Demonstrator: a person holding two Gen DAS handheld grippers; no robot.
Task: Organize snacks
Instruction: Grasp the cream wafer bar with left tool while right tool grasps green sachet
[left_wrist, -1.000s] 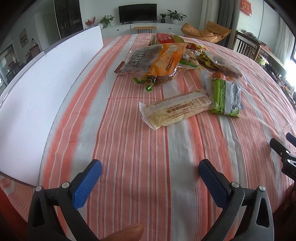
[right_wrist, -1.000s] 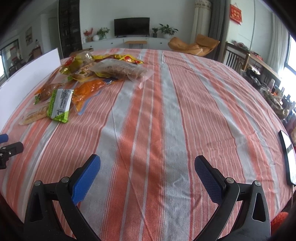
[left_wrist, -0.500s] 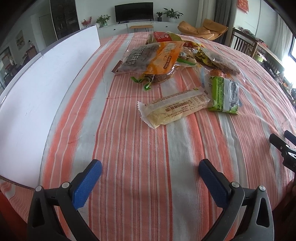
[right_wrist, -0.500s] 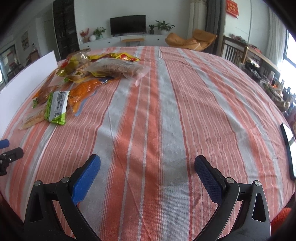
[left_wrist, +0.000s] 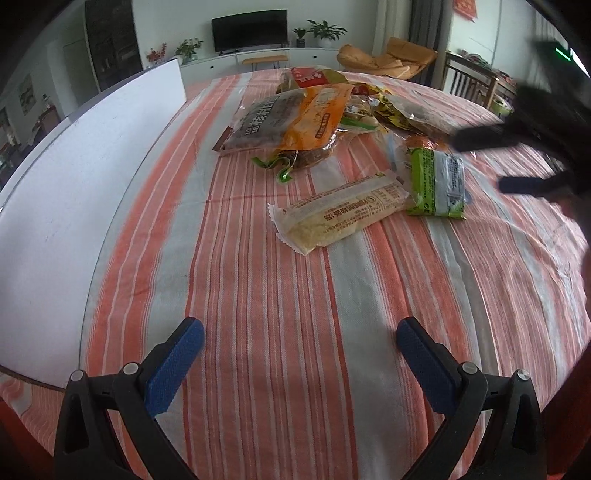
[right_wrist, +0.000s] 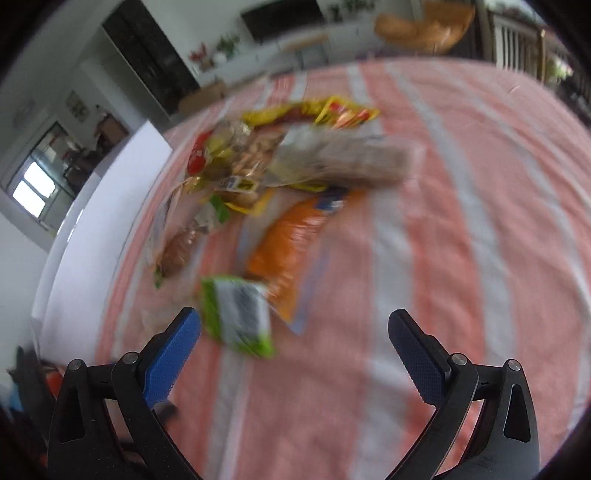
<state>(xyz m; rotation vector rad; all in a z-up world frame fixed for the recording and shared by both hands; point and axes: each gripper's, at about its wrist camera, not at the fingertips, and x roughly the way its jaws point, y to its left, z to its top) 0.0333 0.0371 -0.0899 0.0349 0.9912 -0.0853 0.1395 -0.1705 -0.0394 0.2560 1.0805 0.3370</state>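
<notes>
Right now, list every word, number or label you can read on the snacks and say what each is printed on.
"400 005 1295", a number printed upside down along the long pale packet, read with some doubt.
Large characters on the grey-and-orange bag: visible, but I cannot make them out.
Fine print on the green packet: too small to read.
Red packet at the far end: print too small.
Right wrist view: blurred by motion, nothing readable.

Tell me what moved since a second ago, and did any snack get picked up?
The right gripper swung forward and toward the snack pile; it now hangs open by the green packet, and its view is blurred from moving. In the left view it has come in from the right edge, up beside that packet. Nothing is picked up yet. The left gripper stays open over the striped cloth, and the snacks lie where they were.
</notes>
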